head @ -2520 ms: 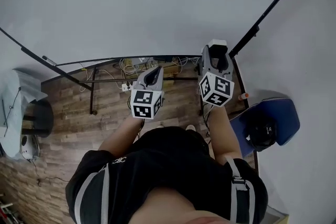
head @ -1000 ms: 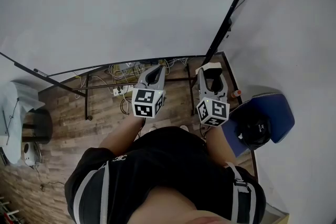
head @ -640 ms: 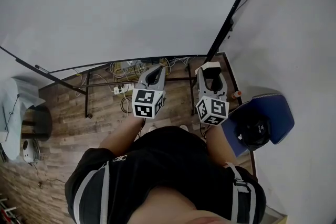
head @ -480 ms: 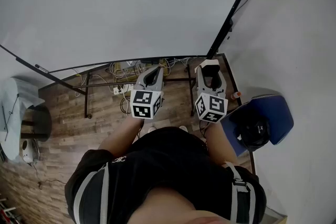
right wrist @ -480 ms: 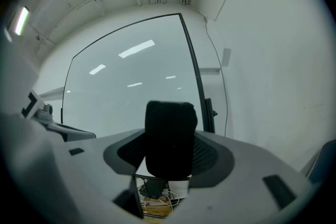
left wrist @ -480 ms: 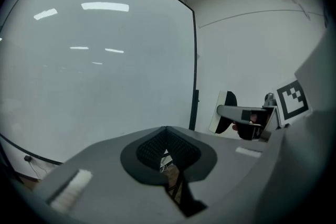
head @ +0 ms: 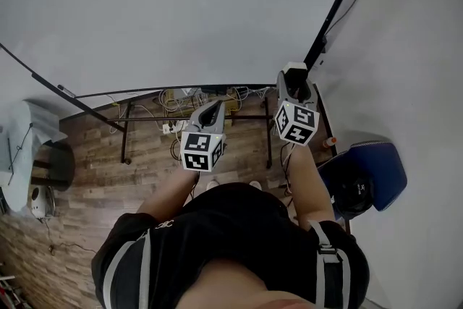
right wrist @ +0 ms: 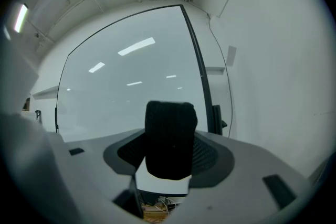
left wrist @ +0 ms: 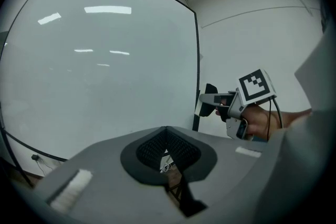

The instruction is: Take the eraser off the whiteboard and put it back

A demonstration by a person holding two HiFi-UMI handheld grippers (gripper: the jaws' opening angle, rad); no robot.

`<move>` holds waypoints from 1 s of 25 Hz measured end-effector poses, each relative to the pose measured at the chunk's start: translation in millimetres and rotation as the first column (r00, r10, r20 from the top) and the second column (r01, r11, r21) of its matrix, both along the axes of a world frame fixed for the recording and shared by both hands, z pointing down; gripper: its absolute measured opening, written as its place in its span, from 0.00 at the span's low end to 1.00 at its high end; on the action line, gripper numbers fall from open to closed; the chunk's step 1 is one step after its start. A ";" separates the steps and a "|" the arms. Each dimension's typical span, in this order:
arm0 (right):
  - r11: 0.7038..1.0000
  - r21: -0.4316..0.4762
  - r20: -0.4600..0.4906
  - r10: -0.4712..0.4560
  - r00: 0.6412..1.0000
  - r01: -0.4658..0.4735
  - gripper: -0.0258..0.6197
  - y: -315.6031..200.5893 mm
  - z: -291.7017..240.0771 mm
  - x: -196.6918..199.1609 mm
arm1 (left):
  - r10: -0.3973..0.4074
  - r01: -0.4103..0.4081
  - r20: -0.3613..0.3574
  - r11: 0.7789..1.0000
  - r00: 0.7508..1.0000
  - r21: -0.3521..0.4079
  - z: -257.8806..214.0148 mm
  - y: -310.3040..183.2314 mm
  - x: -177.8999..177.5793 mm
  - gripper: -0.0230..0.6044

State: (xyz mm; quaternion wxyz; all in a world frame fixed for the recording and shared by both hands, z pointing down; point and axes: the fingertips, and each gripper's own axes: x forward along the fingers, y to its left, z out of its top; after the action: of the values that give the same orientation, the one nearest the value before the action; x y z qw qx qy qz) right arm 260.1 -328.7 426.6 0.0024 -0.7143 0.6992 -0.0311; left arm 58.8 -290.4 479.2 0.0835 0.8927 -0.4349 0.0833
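The whiteboard (head: 181, 11) fills the wall ahead, with its black frame edge (head: 340, 0) running up at the right. My right gripper (head: 293, 77) is held level near that right edge, shut on the eraser (right wrist: 169, 136), whose black felt pad faces the camera above its white body. In the left gripper view the eraser (left wrist: 208, 103) shows just short of the board's frame. The left gripper (head: 214, 107) hangs lower and further left, shut with nothing in it, its pads (left wrist: 167, 137) meeting at the tip.
The board's stand legs and a tangle of cables (head: 195, 94) lie on the wood floor below. At the right is a blue chair (head: 383, 163) with a dark bag on it. A pale draped object (head: 25, 130) stands at the left.
The right gripper has moved forward and slightly up with the eraser, closer to the board's right frame. The left gripper has stayed nearly still.
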 end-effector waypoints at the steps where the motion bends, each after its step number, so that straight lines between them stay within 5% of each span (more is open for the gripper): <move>1: 1.000 -0.004 -0.002 -0.001 1.000 0.001 0.40 -5.6 -1.0 1.5 | -0.008 0.008 0.001 1.000 1.000 -0.001 0.0 0.1 -2.4 0.05; 25: 0.995 -0.080 -0.016 0.054 0.998 -0.056 0.40 -94.0 11.0 19.5 | -0.162 0.162 0.044 0.987 0.986 -0.013 8.6 -12.6 -48.7 0.05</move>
State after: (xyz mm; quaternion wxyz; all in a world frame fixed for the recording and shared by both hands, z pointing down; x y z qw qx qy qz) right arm 279.5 -422.6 437.6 -0.0303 -0.7330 0.6774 -0.0543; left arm 10.1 -303.0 487.9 0.0879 0.8517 -0.5070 0.0989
